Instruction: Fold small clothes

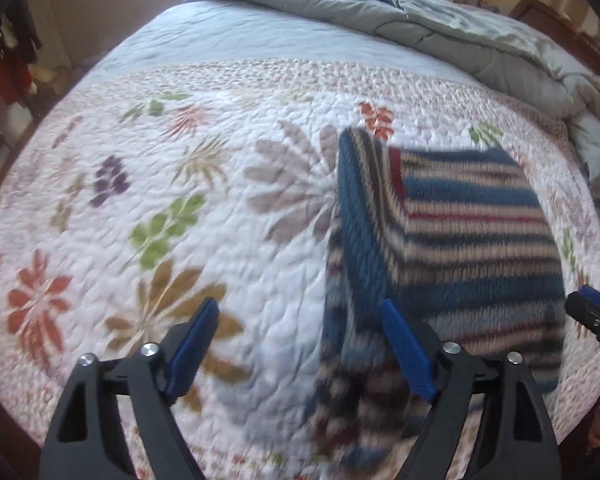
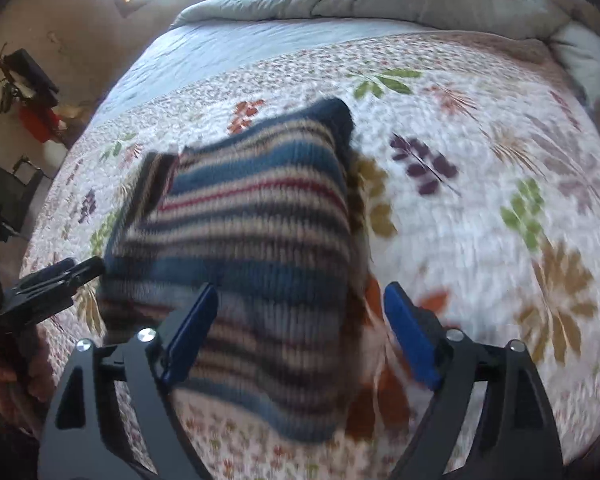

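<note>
A striped knit garment [image 1: 472,232], in blue, cream, dark and red bands, lies folded on the floral quilt [image 1: 180,200]. One sleeve or side is folded over along its left edge. My left gripper [image 1: 300,308] hovers open above that left edge, its right finger [image 1: 404,344] over the knit and its left finger over bare quilt. In the right wrist view the garment [image 2: 260,220] fills the centre. My right gripper [image 2: 302,290] stands open above its near right part, gripping nothing. Each gripper shows at the edge of the other's view: the right gripper [image 1: 592,312] and the left gripper [image 2: 60,276].
A grey-green comforter [image 1: 440,20] is bunched along the far end of the bed. The quilt [image 2: 500,200] spreads wide on both sides of the garment. A dark wooden bed frame [image 1: 540,12] shows at far right. Furniture and red items [image 2: 36,120] stand on the floor to the left.
</note>
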`<move>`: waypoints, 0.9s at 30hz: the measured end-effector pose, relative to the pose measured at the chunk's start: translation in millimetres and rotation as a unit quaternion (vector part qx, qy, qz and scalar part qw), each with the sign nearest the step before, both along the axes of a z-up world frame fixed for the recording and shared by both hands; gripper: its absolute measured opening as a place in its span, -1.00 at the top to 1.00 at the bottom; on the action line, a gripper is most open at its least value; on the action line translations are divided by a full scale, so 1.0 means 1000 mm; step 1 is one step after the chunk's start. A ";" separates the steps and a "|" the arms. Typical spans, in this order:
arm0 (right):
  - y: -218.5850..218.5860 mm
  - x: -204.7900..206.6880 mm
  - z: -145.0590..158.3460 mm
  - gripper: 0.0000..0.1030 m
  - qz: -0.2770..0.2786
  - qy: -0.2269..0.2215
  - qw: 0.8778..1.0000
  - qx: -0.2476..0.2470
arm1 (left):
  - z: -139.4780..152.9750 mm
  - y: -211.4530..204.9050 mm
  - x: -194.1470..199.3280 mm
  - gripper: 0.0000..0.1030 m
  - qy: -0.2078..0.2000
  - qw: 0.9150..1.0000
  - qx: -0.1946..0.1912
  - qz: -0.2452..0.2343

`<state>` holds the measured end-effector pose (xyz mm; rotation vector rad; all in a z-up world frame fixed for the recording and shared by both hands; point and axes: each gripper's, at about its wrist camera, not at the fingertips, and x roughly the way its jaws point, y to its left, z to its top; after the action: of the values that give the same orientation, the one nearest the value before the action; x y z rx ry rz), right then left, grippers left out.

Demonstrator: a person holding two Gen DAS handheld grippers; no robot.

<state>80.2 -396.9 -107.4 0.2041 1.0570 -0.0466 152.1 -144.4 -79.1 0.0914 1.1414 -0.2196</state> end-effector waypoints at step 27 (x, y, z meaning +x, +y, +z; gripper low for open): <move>0.051 -0.127 0.022 -0.78 -0.023 -0.010 0.999 -0.027 | 0.048 0.005 -0.135 -0.71 -0.045 0.998 0.036 -0.039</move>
<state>-46.6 -345.5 -85.7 0.1790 1.0295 -0.1150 17.4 -139.0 -31.1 0.2076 1.0568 -0.2417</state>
